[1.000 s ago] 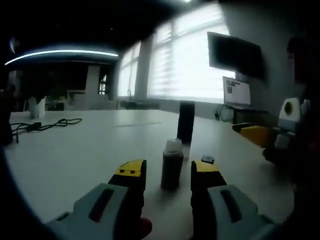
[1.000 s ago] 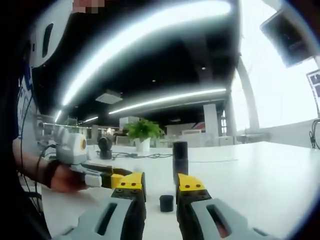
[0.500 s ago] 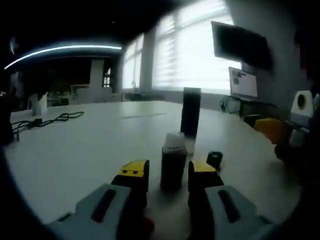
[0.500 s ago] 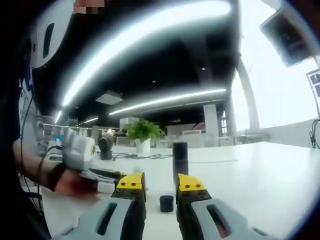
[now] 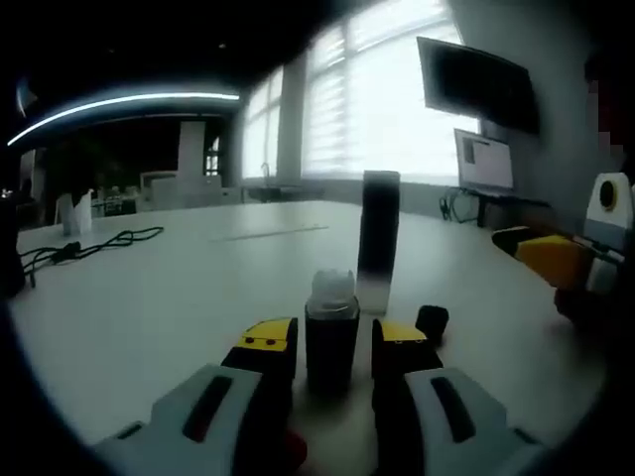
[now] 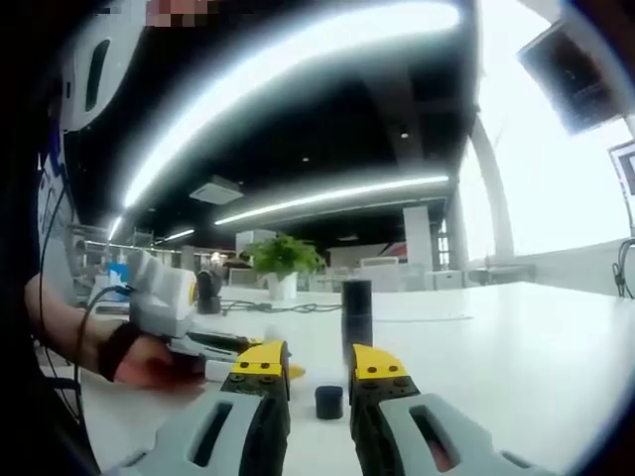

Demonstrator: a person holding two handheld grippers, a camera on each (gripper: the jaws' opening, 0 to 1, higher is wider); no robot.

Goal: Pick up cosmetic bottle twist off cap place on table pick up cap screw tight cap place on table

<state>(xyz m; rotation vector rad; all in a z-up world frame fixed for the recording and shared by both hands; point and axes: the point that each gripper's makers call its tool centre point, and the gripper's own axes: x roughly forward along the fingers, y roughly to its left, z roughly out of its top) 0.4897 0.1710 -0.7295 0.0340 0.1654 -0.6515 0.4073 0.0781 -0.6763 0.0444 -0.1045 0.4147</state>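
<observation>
1. On the left of the left gripper view, a white table (image 5: 149, 288) is seen, with a dark cable (image 5: 89, 243) lying far back on it.
2. At the middle of that view, the left tongs (image 5: 332, 342) are set around the cosmetic bottle (image 5: 331, 332). The yellow tips stand on either side of its dark body, very close, but whether they press on it cannot be told.
3. The cosmetic bottle stands upright on the table, its long axis vertical, with its pale bare neck uppermost and no cap on it.
4. Behind it, a tall dark cylinder (image 5: 378, 248) stands upright. Just right of the left tongs, the cap (image 5: 432, 320) rests on the table.
5. In the right gripper view, the right tongs (image 6: 319, 372) are held released, with the cap (image 6: 328, 401) on the table between the tips and a little ahead of them.
6. The cap is judged nearer the right tongs, so a short forward reach and a closing are called for before it is carried left to the bottle neck.
</observation>
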